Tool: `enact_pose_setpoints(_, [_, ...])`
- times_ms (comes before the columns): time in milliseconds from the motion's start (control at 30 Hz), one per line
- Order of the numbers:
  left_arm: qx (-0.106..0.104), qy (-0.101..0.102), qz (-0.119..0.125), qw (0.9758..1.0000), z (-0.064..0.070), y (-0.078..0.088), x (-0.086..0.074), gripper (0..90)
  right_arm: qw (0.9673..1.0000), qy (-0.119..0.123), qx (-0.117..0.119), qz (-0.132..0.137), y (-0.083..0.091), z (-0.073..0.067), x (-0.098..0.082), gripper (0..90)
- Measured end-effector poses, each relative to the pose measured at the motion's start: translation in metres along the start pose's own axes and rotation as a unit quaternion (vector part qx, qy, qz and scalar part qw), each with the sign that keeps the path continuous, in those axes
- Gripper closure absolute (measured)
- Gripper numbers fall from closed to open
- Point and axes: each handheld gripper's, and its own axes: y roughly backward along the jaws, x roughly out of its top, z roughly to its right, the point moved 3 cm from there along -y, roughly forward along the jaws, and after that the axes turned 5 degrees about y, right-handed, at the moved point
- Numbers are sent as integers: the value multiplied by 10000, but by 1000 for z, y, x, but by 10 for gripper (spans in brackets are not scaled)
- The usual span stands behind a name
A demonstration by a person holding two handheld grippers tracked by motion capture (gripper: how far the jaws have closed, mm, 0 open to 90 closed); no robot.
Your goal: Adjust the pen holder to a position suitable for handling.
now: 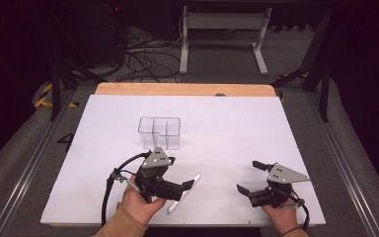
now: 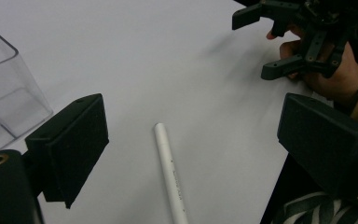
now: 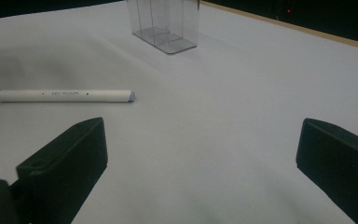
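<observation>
A white pen [image 1: 182, 193] lies flat on the white table [image 1: 227, 128], at 6 o'clock from the clear box [image 1: 160, 132] and apart from it. The left gripper [image 1: 185, 186] hangs over the pen, jaws spread, not touching it. The right gripper [image 1: 249, 177], at 3 o'clock from the pen, is spread and holds nothing.

The left gripper [image 1: 181, 190] hides part of the white pen [image 1: 188, 187], whose print is too small to read.

Bench [image 1: 237, 123] mostly bare. Obstacles: clear divided container [image 1: 160, 132] at centre, white pen [image 1: 183, 193] near front edge; open passage between.
</observation>
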Motion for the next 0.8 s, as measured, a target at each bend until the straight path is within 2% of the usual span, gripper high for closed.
enact_pose_setpoints(33, [-3,60,-58,10000,1,-2,0,95,10000,1,2,2,0,0,0,24])
enact_pose_setpoints(67, [-3,60,-58,10000,1,-2,0,95,10000,1,2,2,0,0,0,24])
enact_pose_setpoints(200, [135,50,-304,9994,2,-9,0,100,10000,-3,2,-2,0,0,0,25])
enact_pose_setpoints(267, [222,-47,-398,9989,2,-11,-1,108,10000,-5,9,-4,0,0,0,25])
enact_pose_setpoints(333, [398,-144,-505,9978,2,-13,-1,118,10000,-6,13,-9,0,0,0,25])
enact_pose_setpoints(400, [448,-172,-551,9973,2,-14,-2,120,10000,1,11,-3,-1,0,0,25])
enact_pose_setpoints(433, [528,-243,-623,9964,2,-15,-2,124,10000,3,14,-1,-1,0,0,25])
enact_pose_setpoints(600, [432,-196,-642,9968,2,-15,-2,152,10000,17,30,0,-1,0,0,25])
enact_pose_setpoints(667, [327,-54,-700,9970,1,-15,-2,170,10000,27,41,-3,-1,0,0,25])
enact_pose_setpoints(733, [305,-32,-744,9968,0,-15,-2,201,10000,29,41,-2,-1,0,0,25])
enact_pose_setpoints(767, [219,126,-772,9967,1,-17,-3,220,10000,30,41,-1,-1,0,0,25])
enact_pose_setpoints(800, [234,136,-805,9964,0,-18,-3,242,10000,29,36,0,0,0,0,25])
